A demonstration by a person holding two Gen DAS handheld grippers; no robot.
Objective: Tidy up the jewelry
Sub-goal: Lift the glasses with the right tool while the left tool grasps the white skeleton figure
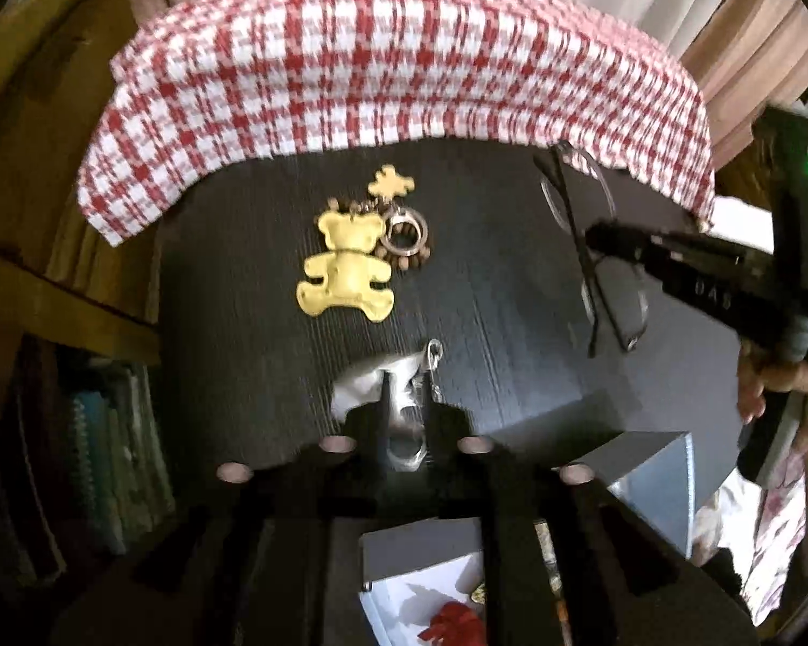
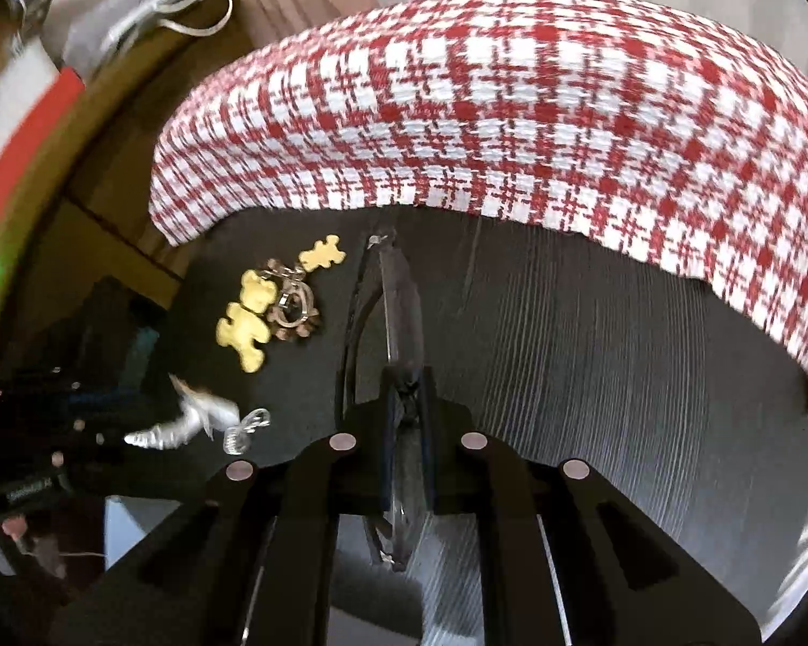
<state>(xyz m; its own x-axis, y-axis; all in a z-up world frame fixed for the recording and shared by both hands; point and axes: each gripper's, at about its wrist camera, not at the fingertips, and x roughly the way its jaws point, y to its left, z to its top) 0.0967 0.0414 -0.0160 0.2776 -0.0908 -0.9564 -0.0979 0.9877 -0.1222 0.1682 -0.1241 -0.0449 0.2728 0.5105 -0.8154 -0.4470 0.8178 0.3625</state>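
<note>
The left gripper (image 1: 404, 404) is closed on a silver charm (image 1: 398, 377) with a small clasp at its top, held over the near edge of the dark desk (image 1: 485, 290). The right gripper (image 2: 408, 387) is clamped on a pair of glasses (image 2: 398, 290), pinching the frame edge-on so the lenses stand up above the desk; from the left wrist view the glasses (image 1: 592, 247) hang from its tip near the desk's right edge. Toward the far left of the desk lies a yellow bear keyring (image 1: 347, 272), with a smaller yellow bear (image 1: 390, 183) just behind it and a metal ring (image 1: 404, 229) and brown beads (image 1: 409, 258) touching its right side. A red-and-white checked cloth (image 1: 393, 59) covers the far edge of the desk. Below the left gripper, at the near edge, sits an open grey box (image 1: 420, 549) with a white lining; inside it lies 1 red piece (image 1: 452, 624) and a small gold-coloured item (image 1: 478, 592), too blurred to name. A grey lid or second box (image 1: 652, 479) stands just to its right.
</note>
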